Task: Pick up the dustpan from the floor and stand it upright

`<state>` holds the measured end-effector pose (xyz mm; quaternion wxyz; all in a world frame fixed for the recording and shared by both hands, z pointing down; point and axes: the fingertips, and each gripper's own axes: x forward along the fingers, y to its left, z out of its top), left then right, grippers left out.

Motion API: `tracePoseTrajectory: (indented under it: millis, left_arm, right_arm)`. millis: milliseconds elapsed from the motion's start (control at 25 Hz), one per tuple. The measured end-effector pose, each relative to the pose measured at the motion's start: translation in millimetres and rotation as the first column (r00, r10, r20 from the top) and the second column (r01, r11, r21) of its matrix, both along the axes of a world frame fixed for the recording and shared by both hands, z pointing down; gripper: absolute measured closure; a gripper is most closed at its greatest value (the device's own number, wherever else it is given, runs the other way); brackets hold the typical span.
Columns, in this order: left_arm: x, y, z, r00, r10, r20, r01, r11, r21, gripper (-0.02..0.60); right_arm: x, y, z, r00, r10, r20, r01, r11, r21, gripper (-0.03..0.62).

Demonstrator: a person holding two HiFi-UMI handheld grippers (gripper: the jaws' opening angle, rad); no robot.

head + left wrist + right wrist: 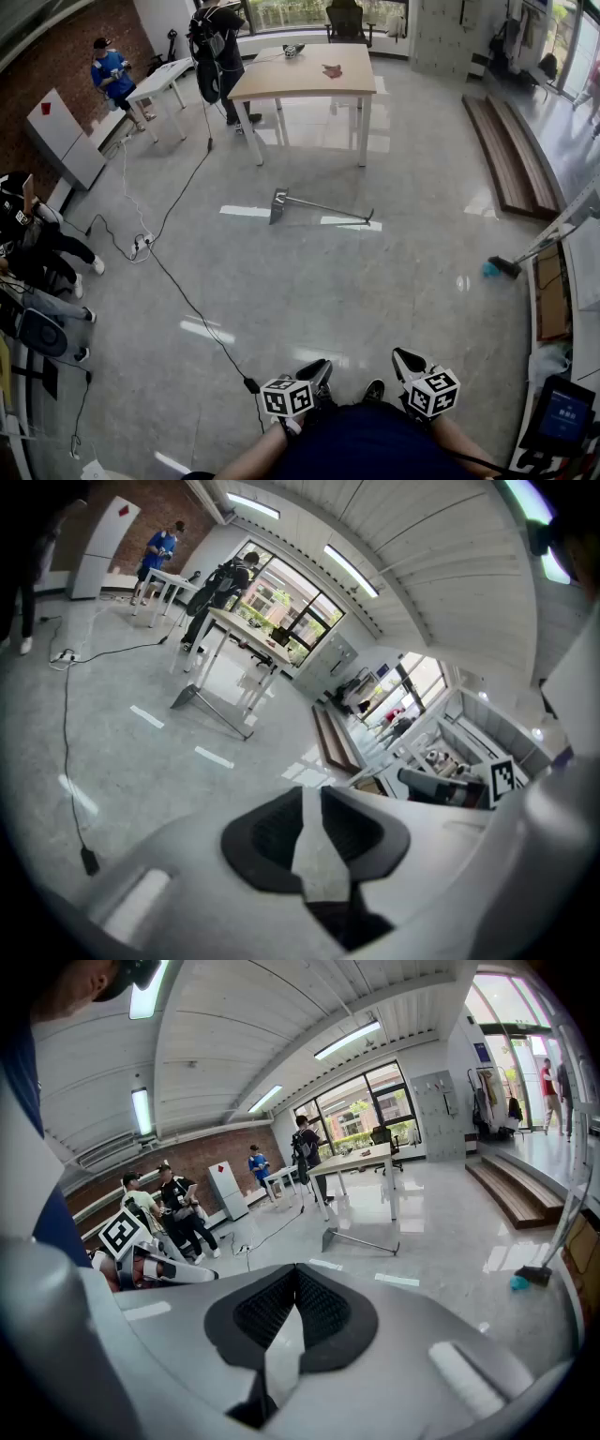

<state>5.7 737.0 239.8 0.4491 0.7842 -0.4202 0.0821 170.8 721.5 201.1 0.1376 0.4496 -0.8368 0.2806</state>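
Head view: grey long-handled dustpan [320,207] lies flat on the glossy floor [394,281], far from left gripper [317,368] and right gripper [406,360], both closed, empty; pickup not begun.

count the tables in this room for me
2. A wooden table stands straight ahead, beyond the dustpan lying on the floor; a smaller white table stands left of it, by the person in blue. Others may be hidden outside the views.
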Motion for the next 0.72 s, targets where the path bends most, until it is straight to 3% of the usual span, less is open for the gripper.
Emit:
tracePoseTrajectory:
  millis: [360, 720]
  left_arm:
    - [-16.4, 4.2, -3.8, 1.000, -0.026, -0.009, 0.026, 1.000, 0.001, 0.517]
    - [-66.2, 8.1, 4.5, 0.996, -0.056, -0.065, 0.054, 0.998, -0.032, 0.518]
  right_arm:
    - [-17.3, 1.2, -0.3, 1.000, -0.016, -0.009, 0.016, 1.000, -0.010, 0.583]
    - [-67.9, 3.1, 2.0, 0.999, -0.033, -0.040, 0.032, 0.999, -0.018, 0.583]
